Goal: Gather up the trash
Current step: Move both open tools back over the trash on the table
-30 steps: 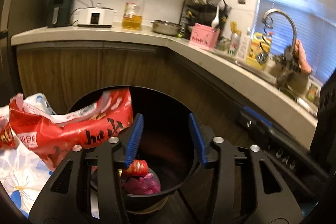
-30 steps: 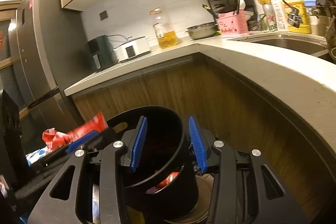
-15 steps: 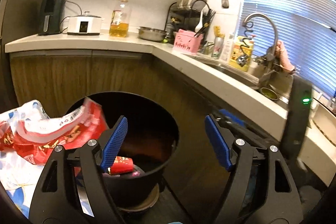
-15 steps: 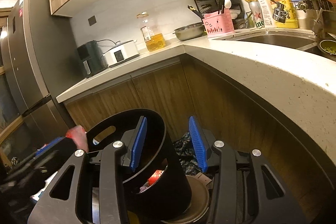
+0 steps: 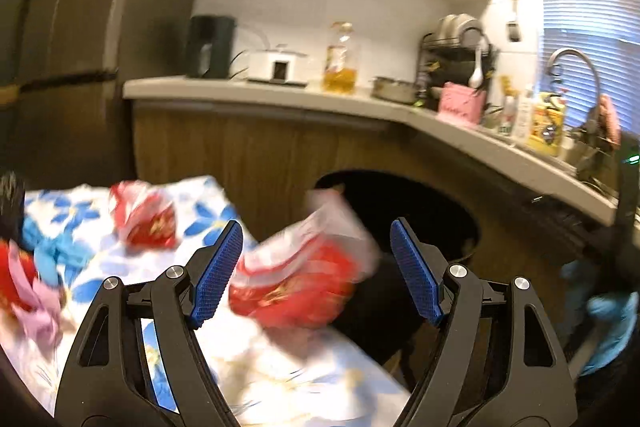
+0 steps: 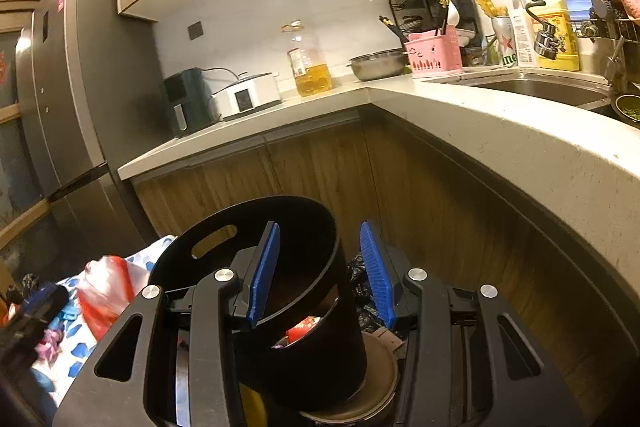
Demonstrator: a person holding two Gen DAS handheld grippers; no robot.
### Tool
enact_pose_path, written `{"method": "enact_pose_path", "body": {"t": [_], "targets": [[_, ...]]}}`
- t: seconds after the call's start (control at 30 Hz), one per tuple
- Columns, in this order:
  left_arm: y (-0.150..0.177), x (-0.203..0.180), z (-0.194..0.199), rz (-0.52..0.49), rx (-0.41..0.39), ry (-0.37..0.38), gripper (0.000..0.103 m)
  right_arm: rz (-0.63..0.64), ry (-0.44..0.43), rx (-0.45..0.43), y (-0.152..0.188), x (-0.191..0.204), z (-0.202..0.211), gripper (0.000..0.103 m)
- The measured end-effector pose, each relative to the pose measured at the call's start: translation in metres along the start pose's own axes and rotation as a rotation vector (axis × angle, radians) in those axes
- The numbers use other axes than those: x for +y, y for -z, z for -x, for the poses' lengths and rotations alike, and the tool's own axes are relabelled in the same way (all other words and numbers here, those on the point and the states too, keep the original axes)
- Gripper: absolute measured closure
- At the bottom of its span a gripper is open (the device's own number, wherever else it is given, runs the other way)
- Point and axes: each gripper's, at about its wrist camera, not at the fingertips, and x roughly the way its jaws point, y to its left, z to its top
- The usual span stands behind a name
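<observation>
The left gripper (image 5: 316,271) has wide, empty jaws; a red wrapper (image 5: 296,283) lies between them on the flowered cloth (image 5: 208,219), left of the bin (image 6: 304,291). The right gripper (image 6: 316,267) clamps the bin's rim. Center the jaws over the wrapper's crumpled bulk before closing.

left gripper (image 5: 316,267): standing wide, pads clear, nothing gripped | right gripper (image 6: 320,267): tilting slightly downward, jaws partly apart, straddling something, contact unclear
</observation>
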Motion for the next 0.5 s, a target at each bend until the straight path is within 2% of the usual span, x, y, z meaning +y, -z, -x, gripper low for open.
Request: {"method": "enact_pose_path", "body": {"t": [0.1,0.27,0.3,0.4,0.47,0.5], "targets": [[0.009,0.007,-0.018,0.002,0.042,-0.015,0.029,0.007,-0.009,0.001,0.005,0.005,0.007,0.059],[0.016,0.013,-0.047,0.043,0.133,0.061,0.032,0.001,-0.016,0.024,0.017,0.005,0.016,0.059],[0.018,0.017,-0.051,0.054,0.148,0.048,0.034,-0.004,-0.019,0.034,0.019,0.005,0.017,0.059],[0.016,0.015,-0.055,0.043,0.143,0.049,0.058,-0.006,-0.021,0.05,0.024,0.005,0.017,0.059],[0.018,0.011,-0.058,0.014,0.159,0.057,0.082,-0.005,-0.027,0.056,0.025,0.006,0.017,0.06],[0.02,0.009,-0.06,-0.002,0.171,0.058,0.089,-0.003,-0.029,0.055,0.027,0.008,0.019,0.06]]}}
